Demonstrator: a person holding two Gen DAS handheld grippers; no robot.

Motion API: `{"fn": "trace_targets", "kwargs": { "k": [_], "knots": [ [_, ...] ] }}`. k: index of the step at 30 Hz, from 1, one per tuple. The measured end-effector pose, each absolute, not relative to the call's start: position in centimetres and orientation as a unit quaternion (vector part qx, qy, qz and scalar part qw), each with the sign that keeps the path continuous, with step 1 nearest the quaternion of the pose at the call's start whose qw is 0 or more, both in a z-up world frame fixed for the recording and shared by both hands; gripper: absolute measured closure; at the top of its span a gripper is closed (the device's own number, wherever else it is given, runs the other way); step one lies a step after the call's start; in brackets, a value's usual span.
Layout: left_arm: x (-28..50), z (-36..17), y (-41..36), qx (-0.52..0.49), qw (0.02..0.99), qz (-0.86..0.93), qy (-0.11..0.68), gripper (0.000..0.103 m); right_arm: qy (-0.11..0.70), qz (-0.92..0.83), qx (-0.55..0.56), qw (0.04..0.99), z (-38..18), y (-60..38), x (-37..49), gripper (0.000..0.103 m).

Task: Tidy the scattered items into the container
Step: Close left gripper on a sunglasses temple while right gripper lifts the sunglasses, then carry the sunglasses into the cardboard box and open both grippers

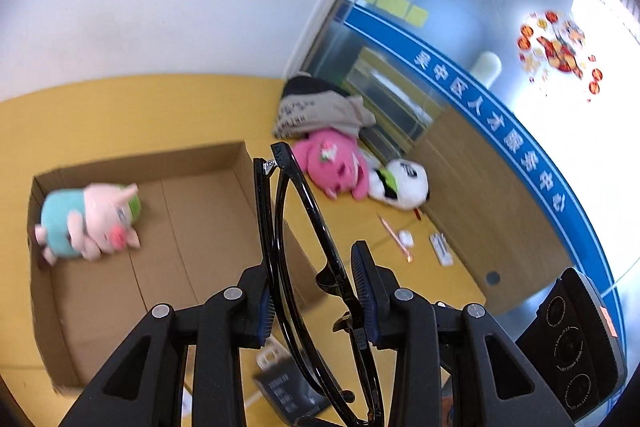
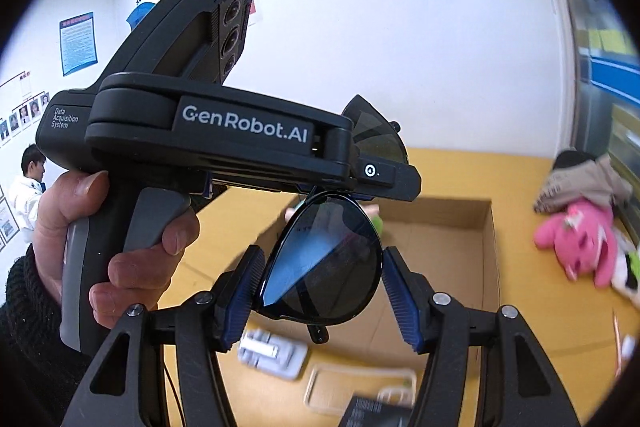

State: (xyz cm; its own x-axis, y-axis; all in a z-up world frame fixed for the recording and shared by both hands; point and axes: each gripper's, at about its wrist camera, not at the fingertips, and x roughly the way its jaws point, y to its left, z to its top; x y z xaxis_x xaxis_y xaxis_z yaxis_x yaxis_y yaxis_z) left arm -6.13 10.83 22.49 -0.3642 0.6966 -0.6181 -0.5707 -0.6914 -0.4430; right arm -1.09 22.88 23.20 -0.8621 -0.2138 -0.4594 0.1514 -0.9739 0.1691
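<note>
— Left hand-held gripper point(image 1: 316, 291)?
— Clamped on black sunglasses point(image 1: 296, 227), centre frame, above the cardboard box point(image 1: 208, 163).
— Right hand-held gripper point(image 2: 322, 277)?
— Pinching one lens, lower centre

Matte black left gripper point(image 2: 362, 183) marked "GenRobot.AI", grey handle, three stacked lenses; right gripper point(image 2: 322, 283) has ribbed blue pads point(image 2: 240, 301), silver pivot screws; black knitted sleeve point(image 2: 24, 291).
</note>
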Motion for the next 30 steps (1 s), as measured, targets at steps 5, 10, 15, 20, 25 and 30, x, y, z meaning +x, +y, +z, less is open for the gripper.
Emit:
{"fn": "trace_targets", "kwargs": {
  "k": [5,10,15,20,25,30],
  "knots": [
    [-10.9,23.0,10.5,-0.411,0.374,0.828,-0.078,0.066,-0.075,-0.959,0.253,0.108,24.0,24.7,-6.3,0.044],
    [-16.1,21.8,10.6,-0.424,0.366,0.823,-0.092,0.067,-0.08,-0.952,0.273,0.116,23.4,26.6,-11.9,0.044],
    [-21.1,19.2,11.3,-0.441,0.368,0.811,-0.11,0.067,-0.094,-0.943,0.295,0.126,21.6,28.5,-16.4,0.044],
    [-25.7,14.6,13.1,-0.475,0.358,0.794,-0.123,0.067,-0.113,-0.929,0.327,0.13,17.8,31.2,-20.7,0.044],
    [-28.8,9.7,14.8,-0.507,0.352,0.777,-0.122,0.067,-0.132,-0.915,0.36,0.127,13.1,33.5,-23.6,0.044],
    [-31.3,5.3,16.0,-0.536,0.339,0.764,-0.122,0.067,-0.154,-0.897,0.394,0.126,9.1,34.9,-26.0,0.044]
  ]
}}
